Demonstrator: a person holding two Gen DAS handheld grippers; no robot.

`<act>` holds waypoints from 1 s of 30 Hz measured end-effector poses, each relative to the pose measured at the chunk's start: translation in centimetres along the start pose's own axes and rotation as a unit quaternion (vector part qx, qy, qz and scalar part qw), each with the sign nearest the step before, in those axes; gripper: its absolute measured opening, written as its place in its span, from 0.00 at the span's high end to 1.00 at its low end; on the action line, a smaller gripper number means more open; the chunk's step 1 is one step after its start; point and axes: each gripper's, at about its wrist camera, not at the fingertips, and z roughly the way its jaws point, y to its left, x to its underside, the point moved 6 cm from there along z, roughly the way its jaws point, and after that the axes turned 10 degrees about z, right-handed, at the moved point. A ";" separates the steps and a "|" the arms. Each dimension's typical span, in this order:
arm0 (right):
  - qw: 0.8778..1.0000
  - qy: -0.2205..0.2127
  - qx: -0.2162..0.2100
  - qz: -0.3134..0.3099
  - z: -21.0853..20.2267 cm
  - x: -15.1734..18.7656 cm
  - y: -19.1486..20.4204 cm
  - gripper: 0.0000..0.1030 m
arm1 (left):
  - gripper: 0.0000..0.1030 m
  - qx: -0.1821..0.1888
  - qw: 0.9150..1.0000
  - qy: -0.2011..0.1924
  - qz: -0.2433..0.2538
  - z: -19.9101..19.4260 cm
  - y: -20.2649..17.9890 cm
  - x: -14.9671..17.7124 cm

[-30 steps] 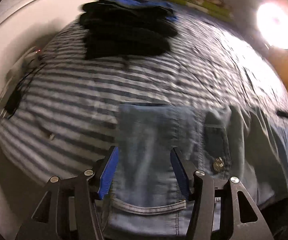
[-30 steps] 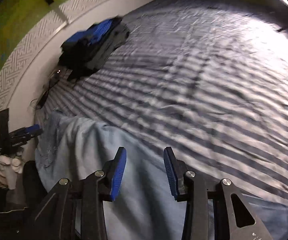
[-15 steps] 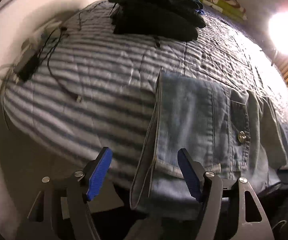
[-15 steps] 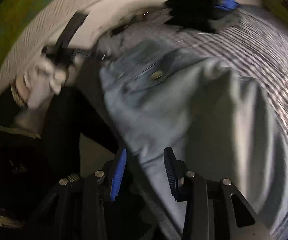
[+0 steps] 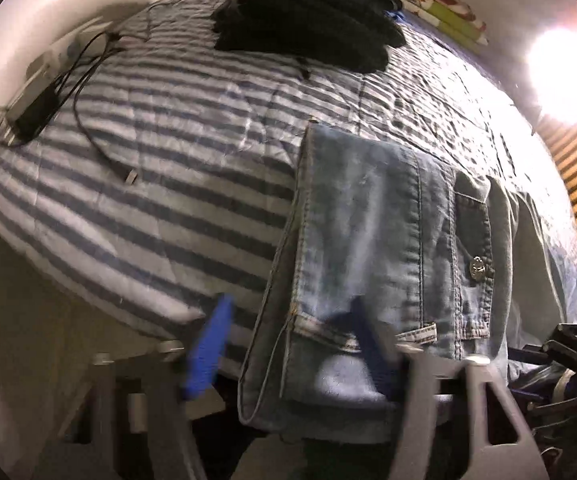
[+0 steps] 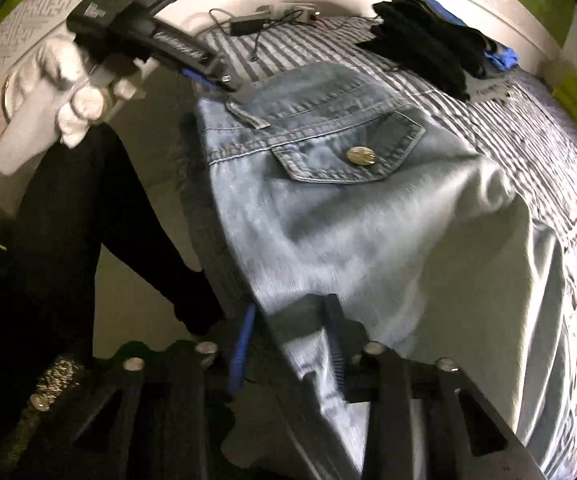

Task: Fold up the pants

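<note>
1. Left tongs (image 5: pixel 292 344), blue-padded: jaws spread wide, empty, at the waistband edge of the light-blue denim pants (image 5: pixel 372 216).
2. Right tongs (image 6: pixel 288 344): jaws apart, a fold of denim between them; whether they pinch it cannot be told.
3. Pants: one pair, on the blue-and-white striped bed cover (image 5: pixel 160 152), waist overhanging the bed's edge.
4. One stack of dark folded clothes (image 5: pixel 308 16) farther back; white wall behind.
5. Right view only: white-gloved hand (image 6: pixel 68 96) holding the left tool.
</note>
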 end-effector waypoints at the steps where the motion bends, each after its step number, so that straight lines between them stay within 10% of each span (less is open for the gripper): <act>1: 1.000 0.003 -0.001 -0.003 0.1 0.1 0.2 0.82 | 0.60 0.000 1.000 0.002 0.005 0.1 -0.2 -0.2; 5: 1.000 0.003 -0.002 0.004 -0.2 -0.4 0.0 0.90 | 0.74 -0.002 1.000 -0.007 0.015 -0.3 -0.6 -0.6; 14: 1.000 -0.002 0.010 -0.004 -0.5 -0.6 1.2 0.85 | 0.72 0.016 1.000 0.005 0.008 -1.7 -0.8 1.2; 18: 1.000 0.004 0.012 -0.003 0.1 -0.9 1.1 0.88 | 0.89 -0.015 0.998 0.009 0.057 -1.1 -2.2 1.3; 26: 0.999 -0.037 -0.009 0.026 -3.9 -2.3 0.7 0.96 | 0.92 -0.023 0.995 -0.056 0.078 -7.0 -2.8 -0.5; 30: 1.000 -0.019 -0.015 -0.005 -2.6 -0.9 3.2 0.96 | 0.91 -0.019 0.996 -0.020 0.081 -6.0 -1.9 2.0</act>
